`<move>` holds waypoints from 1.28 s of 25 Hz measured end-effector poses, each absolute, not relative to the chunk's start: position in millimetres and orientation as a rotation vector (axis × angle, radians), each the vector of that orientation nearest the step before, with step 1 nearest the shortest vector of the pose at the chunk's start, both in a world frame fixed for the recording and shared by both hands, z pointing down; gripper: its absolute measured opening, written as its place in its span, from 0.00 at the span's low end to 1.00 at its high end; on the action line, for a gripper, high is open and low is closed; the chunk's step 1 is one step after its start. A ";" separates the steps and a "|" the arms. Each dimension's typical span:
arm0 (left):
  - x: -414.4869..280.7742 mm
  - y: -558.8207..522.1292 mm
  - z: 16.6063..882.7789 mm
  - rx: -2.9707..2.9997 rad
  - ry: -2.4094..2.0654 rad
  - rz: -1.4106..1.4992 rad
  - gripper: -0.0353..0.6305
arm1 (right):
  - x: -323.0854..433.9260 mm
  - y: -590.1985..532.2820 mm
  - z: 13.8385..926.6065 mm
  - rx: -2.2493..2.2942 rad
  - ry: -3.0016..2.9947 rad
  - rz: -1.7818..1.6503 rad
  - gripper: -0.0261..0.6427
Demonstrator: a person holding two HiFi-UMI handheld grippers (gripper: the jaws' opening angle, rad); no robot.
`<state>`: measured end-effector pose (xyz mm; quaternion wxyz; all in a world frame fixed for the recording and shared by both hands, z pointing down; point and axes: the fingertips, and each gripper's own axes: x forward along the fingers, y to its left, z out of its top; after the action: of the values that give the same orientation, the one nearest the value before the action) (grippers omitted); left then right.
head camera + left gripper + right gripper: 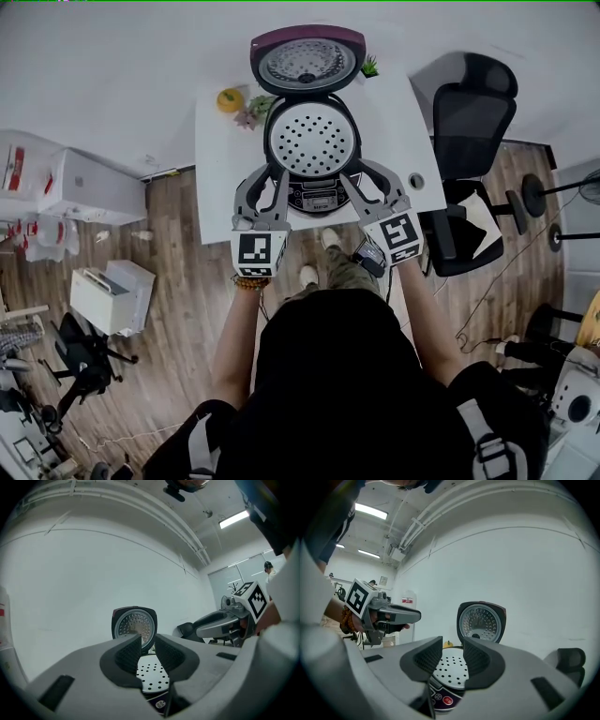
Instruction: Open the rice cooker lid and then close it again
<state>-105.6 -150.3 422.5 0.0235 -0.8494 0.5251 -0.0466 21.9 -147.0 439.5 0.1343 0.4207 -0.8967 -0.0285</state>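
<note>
The rice cooker (pixel 312 141) stands on a white table (pixel 214 164). Its dark red lid (pixel 307 58) is swung up and back, so the perforated white inner tray (pixel 312 139) is bare. My left gripper (pixel 263 178) hovers at the cooker's front left and my right gripper (pixel 369 176) at its front right. Both are open with nothing between their pads. In the left gripper view the jaws (pixel 148 641) frame the raised lid (pixel 134 625) with a narrow gap. In the right gripper view the jaws (pixel 452 651) stand wider, over the tray (pixel 451 670) and the control panel (pixel 443 698).
A yellow object (pixel 230 98) and small plants (pixel 369 66) sit on the table beside the lid. A black office chair (pixel 472 112) stands to the table's right. White boxes (pixel 111 295) lie on the wooden floor at the left. A white wall is behind the table.
</note>
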 end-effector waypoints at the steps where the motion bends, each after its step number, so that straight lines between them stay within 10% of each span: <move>1: -107.5 -154.6 420.3 -2.623 1.628 -0.146 0.15 | 24.1 -152.2 435.9 1.223 -2.599 -0.095 0.23; 32: -132.1 -312.3 352.9 -2.538 1.526 -0.291 0.34 | 58.5 -315.9 369.3 1.046 -2.579 -0.318 0.40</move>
<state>-132.1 -312.3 352.9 0.0826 -0.8500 0.5110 -0.0975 58.5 -315.9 369.3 0.1693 0.3681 -0.9074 -0.1118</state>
